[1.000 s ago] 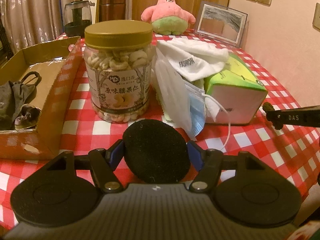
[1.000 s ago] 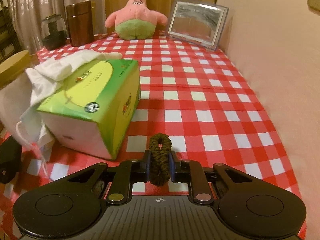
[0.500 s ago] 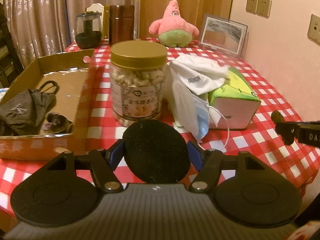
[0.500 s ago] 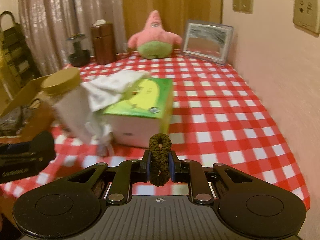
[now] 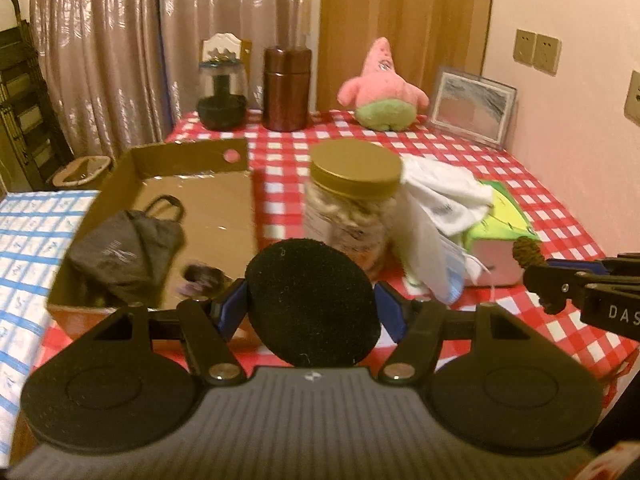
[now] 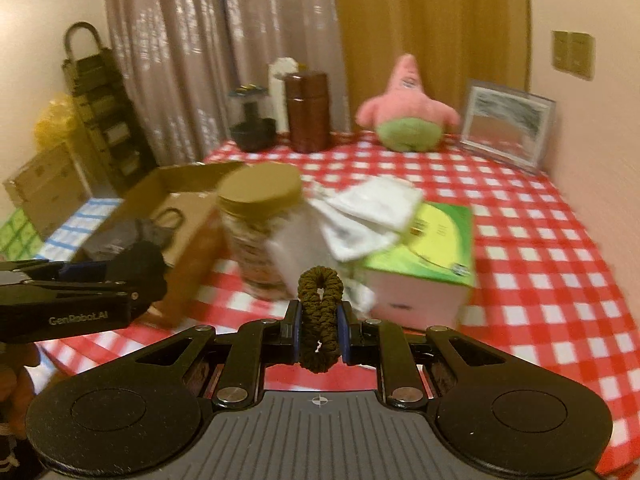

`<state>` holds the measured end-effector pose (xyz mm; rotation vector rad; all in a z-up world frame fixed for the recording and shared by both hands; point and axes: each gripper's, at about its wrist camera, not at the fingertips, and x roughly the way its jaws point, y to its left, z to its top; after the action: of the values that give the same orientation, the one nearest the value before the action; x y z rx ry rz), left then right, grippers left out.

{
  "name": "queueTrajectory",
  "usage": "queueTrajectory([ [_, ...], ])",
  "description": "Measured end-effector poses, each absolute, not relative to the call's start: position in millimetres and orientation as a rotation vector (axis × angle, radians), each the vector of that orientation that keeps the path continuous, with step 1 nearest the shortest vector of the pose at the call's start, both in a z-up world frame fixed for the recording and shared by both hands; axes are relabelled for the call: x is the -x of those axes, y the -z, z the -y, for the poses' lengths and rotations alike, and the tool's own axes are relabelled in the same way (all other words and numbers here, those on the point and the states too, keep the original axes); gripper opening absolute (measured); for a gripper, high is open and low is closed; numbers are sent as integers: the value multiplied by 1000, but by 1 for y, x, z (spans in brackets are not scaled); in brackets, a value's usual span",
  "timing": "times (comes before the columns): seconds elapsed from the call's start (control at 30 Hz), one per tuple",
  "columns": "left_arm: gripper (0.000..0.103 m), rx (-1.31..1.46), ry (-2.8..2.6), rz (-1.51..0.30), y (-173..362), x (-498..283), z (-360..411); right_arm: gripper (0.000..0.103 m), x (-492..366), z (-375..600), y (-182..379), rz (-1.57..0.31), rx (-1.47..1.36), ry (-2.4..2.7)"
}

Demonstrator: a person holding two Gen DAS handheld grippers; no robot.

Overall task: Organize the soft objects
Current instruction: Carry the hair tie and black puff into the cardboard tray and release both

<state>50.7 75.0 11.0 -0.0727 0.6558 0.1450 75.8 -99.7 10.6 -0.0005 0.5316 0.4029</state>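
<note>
My left gripper [image 5: 312, 304] is shut on a round black foam pad [image 5: 312, 300], held above the table's near edge, in front of the cardboard box [image 5: 192, 156]. My right gripper [image 6: 319, 320] is shut on a dark olive scrunchie [image 6: 319, 304], held up in front of the tissue box [image 6: 436, 240]. The right gripper also shows at the right of the left wrist view [image 5: 536, 276]. The cardboard box holds a dark folded cloth [image 5: 124, 248] and a small dark item [image 5: 200, 276]. A white cloth [image 5: 444, 192] and a blue face mask [image 5: 452, 276] lie on and against the tissue box.
A jar of cashews [image 5: 352, 200] with a gold lid stands between the cardboard box and the tissue box. A pink star plush [image 5: 380, 88], a picture frame [image 5: 472, 108], a brown canister [image 5: 286, 88] and a dark glass pot [image 5: 222, 100] stand along the table's [image 5: 560, 208] far edge.
Both grippers have pulled back and risen from the table, each still holding its object. The views now take in the whole table; the right one has swung left toward the jar and box.
</note>
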Motion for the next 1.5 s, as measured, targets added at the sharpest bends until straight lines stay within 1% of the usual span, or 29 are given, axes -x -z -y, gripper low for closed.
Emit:
queueTrajectory([
  [0.3, 65, 58, -174, -641, -42, -51, -140, 19, -89, 31, -28, -519, -5, -550],
  [0.57, 66, 71, -193, -646, -50, -68, -211, 19, -115, -31, -27, -531, 15, -648],
  [0.77, 66, 84, -175, -673, -39, -83, -243, 19, -138, -60, -19, -550, 10, -669],
  [1.1, 66, 94, -115, -711, -10, -104, -262, 19, -181, -87, -3, -597, -10, -675],
  [1.2, 69, 88, -115, -721, -4, -109, -266, 19, -190, -91, 1, -608, -13, -670],
  [1.3, 80, 83, -114, -723, 1, -111, -271, 19, -196, -94, 4, -616, -14, -667],
  [1.5, 83, 64, -116, -718, 2, -106, -277, 19, -200, -98, 8, -626, -14, -669],
])
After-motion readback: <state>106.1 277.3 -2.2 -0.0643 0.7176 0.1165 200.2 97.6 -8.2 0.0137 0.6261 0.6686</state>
